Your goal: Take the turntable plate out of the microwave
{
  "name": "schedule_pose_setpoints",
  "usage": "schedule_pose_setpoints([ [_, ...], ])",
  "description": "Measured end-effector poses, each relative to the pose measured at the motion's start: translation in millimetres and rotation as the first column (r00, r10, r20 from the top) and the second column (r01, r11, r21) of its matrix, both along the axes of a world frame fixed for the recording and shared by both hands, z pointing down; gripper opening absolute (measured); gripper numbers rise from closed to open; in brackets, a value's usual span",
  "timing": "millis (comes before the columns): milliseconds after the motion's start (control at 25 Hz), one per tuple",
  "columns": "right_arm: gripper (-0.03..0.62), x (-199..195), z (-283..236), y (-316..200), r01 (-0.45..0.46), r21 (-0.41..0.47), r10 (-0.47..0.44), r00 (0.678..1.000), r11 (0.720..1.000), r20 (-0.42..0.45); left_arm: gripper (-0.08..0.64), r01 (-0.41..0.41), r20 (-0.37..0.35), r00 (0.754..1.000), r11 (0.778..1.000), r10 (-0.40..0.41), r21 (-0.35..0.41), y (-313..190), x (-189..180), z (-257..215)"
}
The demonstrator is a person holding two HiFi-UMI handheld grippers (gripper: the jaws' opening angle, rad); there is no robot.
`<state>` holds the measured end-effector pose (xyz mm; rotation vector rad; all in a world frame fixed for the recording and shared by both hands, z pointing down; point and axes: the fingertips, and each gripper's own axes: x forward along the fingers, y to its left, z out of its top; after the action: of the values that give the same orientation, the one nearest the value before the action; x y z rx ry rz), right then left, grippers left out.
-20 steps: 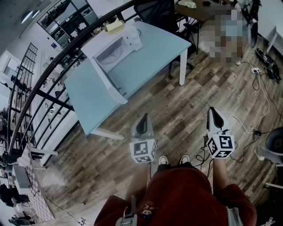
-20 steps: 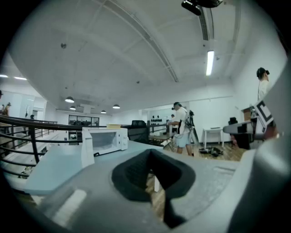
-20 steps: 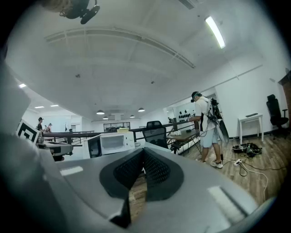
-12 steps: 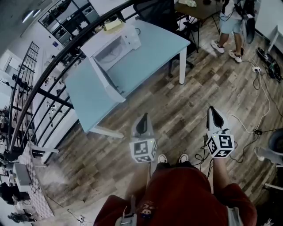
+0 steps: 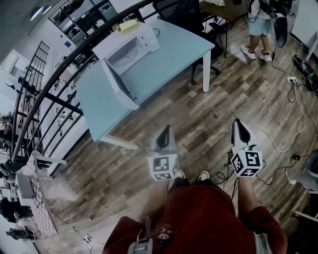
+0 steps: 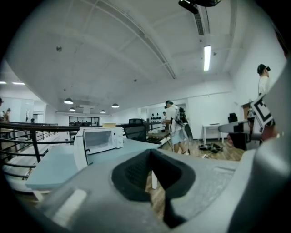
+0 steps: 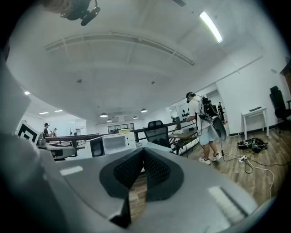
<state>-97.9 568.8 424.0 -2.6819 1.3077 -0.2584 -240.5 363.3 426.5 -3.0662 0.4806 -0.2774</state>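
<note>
A white microwave (image 5: 130, 45) stands on the far end of a light blue table (image 5: 169, 59), its door (image 5: 119, 84) swung wide open toward me. Its cavity looks pale inside, and I cannot make out the turntable plate from here. My left gripper (image 5: 164, 130) and right gripper (image 5: 238, 124) hover side by side over the wooden floor, well short of the table, both shut and empty. In the left gripper view the microwave (image 6: 100, 139) shows beyond the shut left gripper (image 6: 151, 154). The right gripper view has the microwave (image 7: 113, 143) small and far past the right gripper (image 7: 143, 152).
A black railing (image 5: 49, 94) curves behind the table. An office chair (image 5: 176, 15) and a darker desk stand at its far side, where a person (image 5: 259, 22) stands. Cables (image 5: 298, 99) trail across the floor at the right.
The head view has shifted slightly, so the table and microwave sit a little higher in the picture. Both grippers keep their places and stay shut.
</note>
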Motion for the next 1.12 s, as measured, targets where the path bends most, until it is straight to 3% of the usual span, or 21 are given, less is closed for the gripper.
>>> schedule_pose_setpoints([
  [560, 0.002, 10.2, 26.9, 3.6, 0.048, -0.029, -0.046, 0.998, 0.998, 0.043, -0.002, 0.045, 0.022, 0.999, 0.999, -0.044, -0.015, 8.2, 6.2, 15.6],
  [1120, 0.002, 58.1, 38.9, -54.3, 0.077, -0.068, -0.075, 0.997, 0.995, 0.024, -0.002, 0.067, 0.000, 0.998, 0.997, -0.067, -0.026, -41.6, 49.9, 25.9],
])
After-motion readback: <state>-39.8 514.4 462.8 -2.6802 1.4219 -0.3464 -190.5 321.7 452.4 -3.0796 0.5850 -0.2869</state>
